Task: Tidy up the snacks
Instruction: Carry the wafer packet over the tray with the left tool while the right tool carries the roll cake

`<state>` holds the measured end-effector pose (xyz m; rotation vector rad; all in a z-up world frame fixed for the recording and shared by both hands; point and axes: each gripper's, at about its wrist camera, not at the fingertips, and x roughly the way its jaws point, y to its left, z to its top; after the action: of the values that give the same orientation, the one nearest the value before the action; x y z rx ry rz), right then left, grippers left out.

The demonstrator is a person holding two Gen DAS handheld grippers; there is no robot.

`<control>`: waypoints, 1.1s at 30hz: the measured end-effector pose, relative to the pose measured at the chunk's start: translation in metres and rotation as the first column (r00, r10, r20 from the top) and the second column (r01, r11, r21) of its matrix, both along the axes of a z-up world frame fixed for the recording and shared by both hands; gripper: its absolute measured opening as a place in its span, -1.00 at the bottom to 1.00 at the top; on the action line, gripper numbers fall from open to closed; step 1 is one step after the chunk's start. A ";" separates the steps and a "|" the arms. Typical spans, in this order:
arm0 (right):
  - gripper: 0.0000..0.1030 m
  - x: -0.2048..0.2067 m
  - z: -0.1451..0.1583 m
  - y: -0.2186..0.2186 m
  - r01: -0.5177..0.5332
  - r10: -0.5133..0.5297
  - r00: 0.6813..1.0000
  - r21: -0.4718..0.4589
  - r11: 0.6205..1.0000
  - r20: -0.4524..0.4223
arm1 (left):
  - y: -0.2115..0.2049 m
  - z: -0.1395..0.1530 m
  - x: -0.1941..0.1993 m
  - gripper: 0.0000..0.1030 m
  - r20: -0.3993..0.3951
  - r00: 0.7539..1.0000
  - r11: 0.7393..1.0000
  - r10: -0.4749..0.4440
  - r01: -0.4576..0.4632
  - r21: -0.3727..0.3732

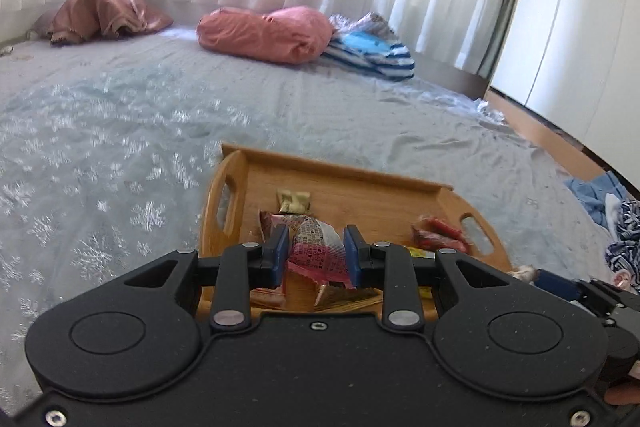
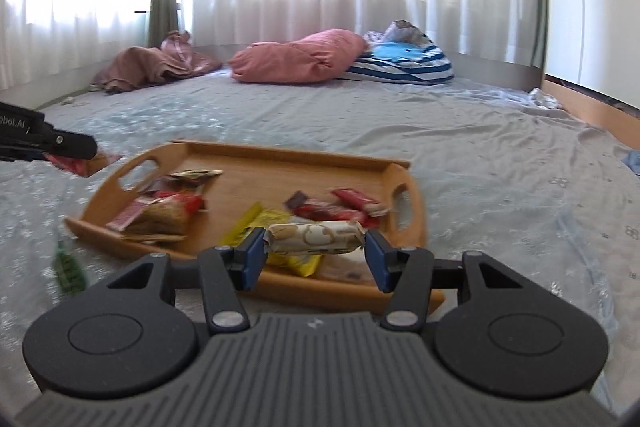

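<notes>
Left tool clamps pink snack above tray.

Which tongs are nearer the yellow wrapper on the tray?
Right. The right tongs hold a cream snack bar directly above the yellow wrapper; the left tongs grip a pink packet farther off.

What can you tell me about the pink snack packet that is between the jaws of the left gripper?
The pink snack packet is a crinkled plastic wrapper, pink below and paler above, printed with a fine grid of small squares, with a zigzag sealed end. The left gripper holds it by both sides, jaws closed on it, above the near part of the wooden tray. It lies slightly tilted. Whether it also touches the snacks under it cannot be told.
</notes>
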<state>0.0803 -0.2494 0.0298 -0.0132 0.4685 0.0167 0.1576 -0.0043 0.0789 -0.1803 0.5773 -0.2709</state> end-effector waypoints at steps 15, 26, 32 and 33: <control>0.10 0.030 -0.025 -0.022 0.093 -0.087 0.993 0.078 0.993 -0.076 | -0.008 -0.047 0.036 -0.46 -0.069 0.996 0.998 0.050 -0.048 0.028; 0.12 0.053 -0.027 -0.007 0.047 -0.040 0.997 0.110 0.993 -0.070 | -0.011 -0.064 0.055 -0.46 -0.104 0.990 0.996 0.091 -0.089 0.023; 0.13 0.062 -0.026 0.001 0.025 -0.019 0.998 0.107 0.994 -0.062 | -0.013 -0.066 0.057 -0.46 -0.110 0.990 0.996 0.086 -0.084 0.027; 0.13 0.064 -0.027 0.002 0.020 -0.014 0.998 0.105 0.994 -0.060 | -0.014 -0.066 0.057 -0.45 -0.112 0.990 0.996 0.086 -0.083 0.028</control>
<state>0.1440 -0.2471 0.0029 0.0953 0.5269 0.0252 0.2143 -0.0179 0.0124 -0.1978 0.6834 -0.1724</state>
